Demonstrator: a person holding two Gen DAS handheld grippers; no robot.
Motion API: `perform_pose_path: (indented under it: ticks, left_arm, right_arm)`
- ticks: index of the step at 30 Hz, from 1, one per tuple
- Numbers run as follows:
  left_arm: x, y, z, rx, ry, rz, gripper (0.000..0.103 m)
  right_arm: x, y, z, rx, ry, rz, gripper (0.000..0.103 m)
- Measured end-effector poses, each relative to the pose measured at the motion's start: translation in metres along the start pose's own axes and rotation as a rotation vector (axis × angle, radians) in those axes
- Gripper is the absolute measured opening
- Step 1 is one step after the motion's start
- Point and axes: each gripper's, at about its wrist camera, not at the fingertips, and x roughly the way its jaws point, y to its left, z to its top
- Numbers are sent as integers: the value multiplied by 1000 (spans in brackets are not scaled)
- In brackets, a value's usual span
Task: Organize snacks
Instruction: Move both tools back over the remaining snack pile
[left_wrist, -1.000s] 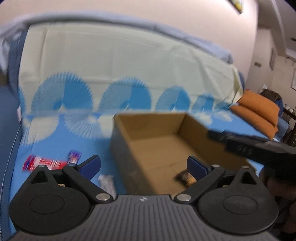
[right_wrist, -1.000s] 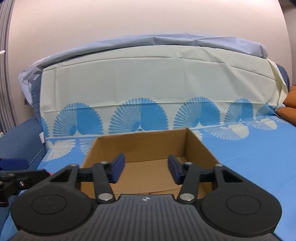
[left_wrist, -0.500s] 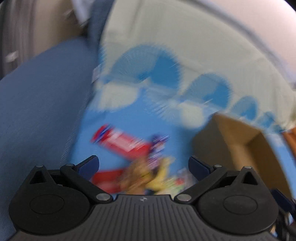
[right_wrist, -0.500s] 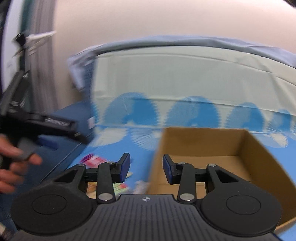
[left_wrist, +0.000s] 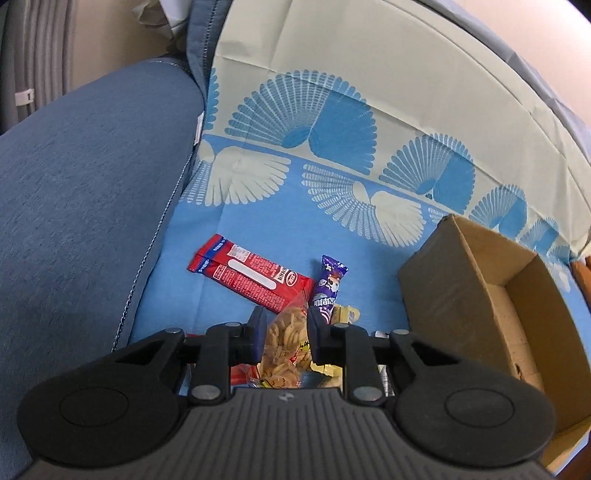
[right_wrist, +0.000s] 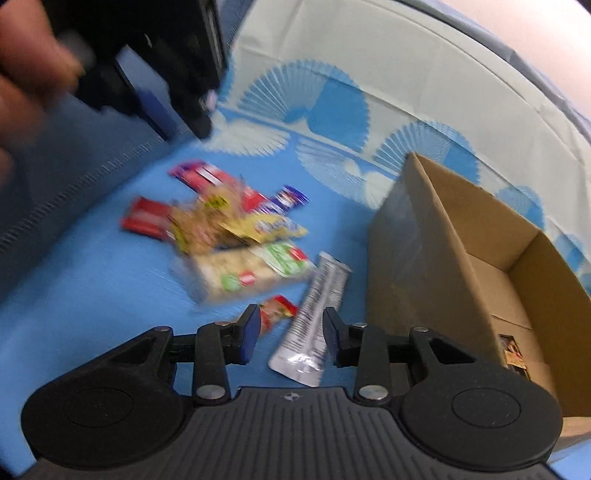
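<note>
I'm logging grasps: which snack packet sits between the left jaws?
The clear bag of twisted golden crackers, between the left gripper jaws. The red packet and purple bar lie beyond the fingertips.

A long red wrapper (left_wrist: 251, 282) with a white label strip lies flat on the blue sheet, running from ten o'clock toward four. A purple candy bar (left_wrist: 328, 290) lies just beside its lower end, nearly upright in the left wrist view. A clear bag of twisted crackers (left_wrist: 286, 341) sits below them. In the blurred right wrist view, a green-labelled cracker pack (right_wrist: 251, 275) lies at the heap's five o'clock edge, and a silver sachet (right_wrist: 314, 321) lies beside the open cardboard box (right_wrist: 417, 266).
</note>
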Motion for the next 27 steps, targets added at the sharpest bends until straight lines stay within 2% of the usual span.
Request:
perform_pose_path:
  ticks: [3, 5, 6, 10, 12, 13, 17, 21, 23, 27]
  left_arm:
    - [1, 0, -1, 16, 5, -9, 26]
    - [3, 1, -1, 23, 7, -11, 26]
    - [3, 2, -1, 23, 9, -14, 26]
    - [9, 5, -1, 3, 26, -21, 27]
    - [14, 4, -2, 2, 36, -28, 31]
    - [18, 3, -3, 10, 41, -26, 33]
    - [32, 0, -6, 15, 63, -11, 45]
    - [42, -6, -9, 53, 63, 12, 65]
    - [48, -11, -12, 97, 55, 39, 72]
    - [59, -19, -16, 148, 87, 65, 72]
  right_arm:
    - [20, -6, -2, 54, 58, -57, 37]
    - [29, -15, -8, 101, 104, -74, 28]
    - [30, -18, -11, 123, 116, -62, 28]
    - [32, -25, -17, 123, 93, -43, 31]
    - [39, -36, -19, 205, 115, 3, 35]
    - [41, -40, -19, 224, 116, 28, 41]
    - [49, -44, -18, 259, 128, 93, 49]
    - [55, -46, -18, 292, 160, 123, 53]
    - [57, -47, -17, 302, 155, 145, 57]
    - [60, -45, -16, 287, 154, 154, 55]
